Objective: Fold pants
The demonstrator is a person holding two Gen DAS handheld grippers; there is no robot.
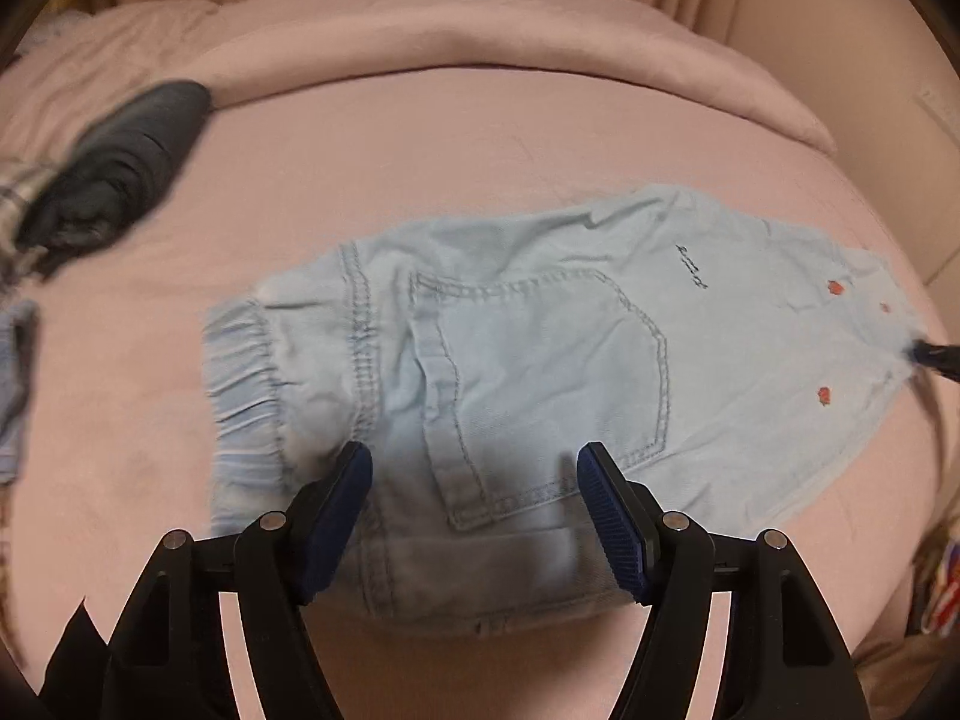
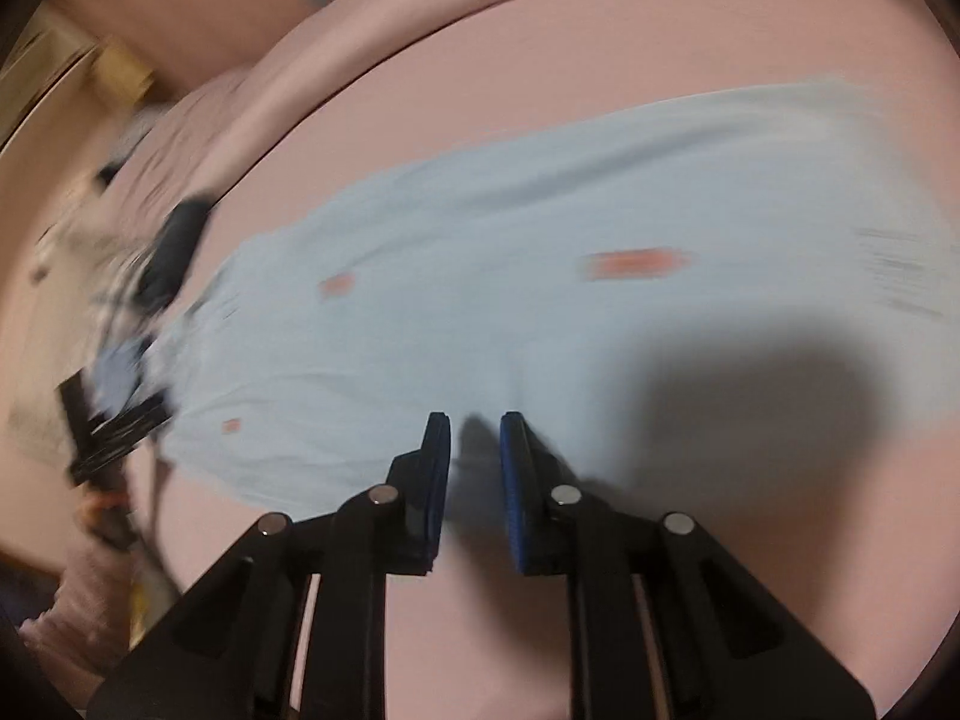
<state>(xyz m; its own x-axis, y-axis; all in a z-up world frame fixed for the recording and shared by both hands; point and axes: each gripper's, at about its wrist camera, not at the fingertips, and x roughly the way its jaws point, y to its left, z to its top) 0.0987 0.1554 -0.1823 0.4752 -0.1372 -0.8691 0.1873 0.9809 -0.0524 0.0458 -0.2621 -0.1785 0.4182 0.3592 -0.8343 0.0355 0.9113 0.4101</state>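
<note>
Light blue denim pants (image 1: 540, 360) lie flat on the pink bed (image 1: 420, 150), elastic waistband to the left and the hem with small red marks to the right. My left gripper (image 1: 477, 468) hangs open just above the back pocket, with nothing between its blue pads (image 1: 606, 498). The right gripper (image 1: 921, 353) shows at the far right, where the hem is drawn to a point. In the blurred right wrist view the pants (image 2: 480, 270) fill the middle. There the right gripper (image 2: 474, 420) stands at the cloth's near edge, jaws narrowly apart, with a pleat running into them.
A heap of dark clothes (image 1: 120, 174) and a plaid piece lie at the bed's far left. A folded pink blanket (image 1: 480, 42) runs along the back. Another blue garment (image 1: 15, 378) pokes in at the left edge. Blurred dark clutter (image 2: 114, 426) sits left of the bed.
</note>
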